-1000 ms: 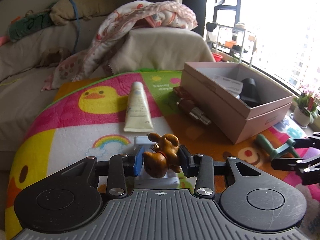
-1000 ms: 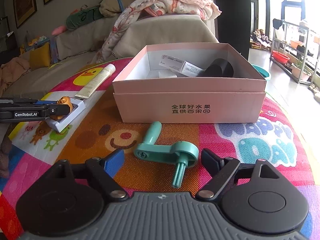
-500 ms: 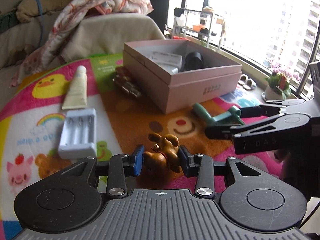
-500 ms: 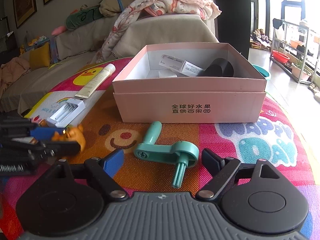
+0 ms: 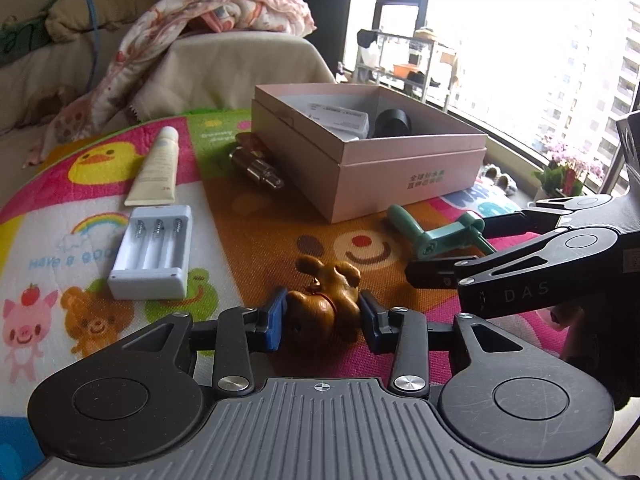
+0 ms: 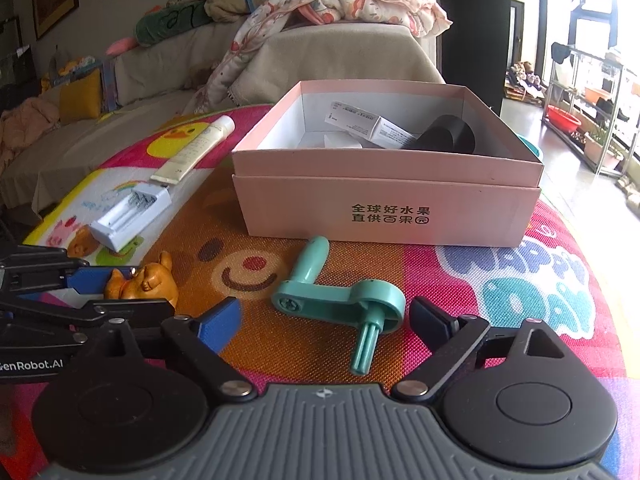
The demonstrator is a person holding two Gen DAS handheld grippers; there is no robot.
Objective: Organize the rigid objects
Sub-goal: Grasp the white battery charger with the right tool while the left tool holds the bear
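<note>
A brown wooden animal figurine is clamped between the pads of my left gripper, low over the colourful play mat; the right wrist view shows the figurine at the left. My right gripper has its jaws opening, and a teal plastic crank handle lies on the mat between the fingertips, untouched. That crank sits just in front of the pink cardboard box, which holds a white carton and a black cylinder.
On the mat to the left lie a white battery charger, a cream tube and a metallic lipstick-like item. A sofa with a patterned blanket stands behind. A window and a shelf rack are on the right.
My left gripper carried the figurine from above the battery charger toward the right, down beside my right gripper. My right gripper's jaws widened around the crank and it stayed in place.
</note>
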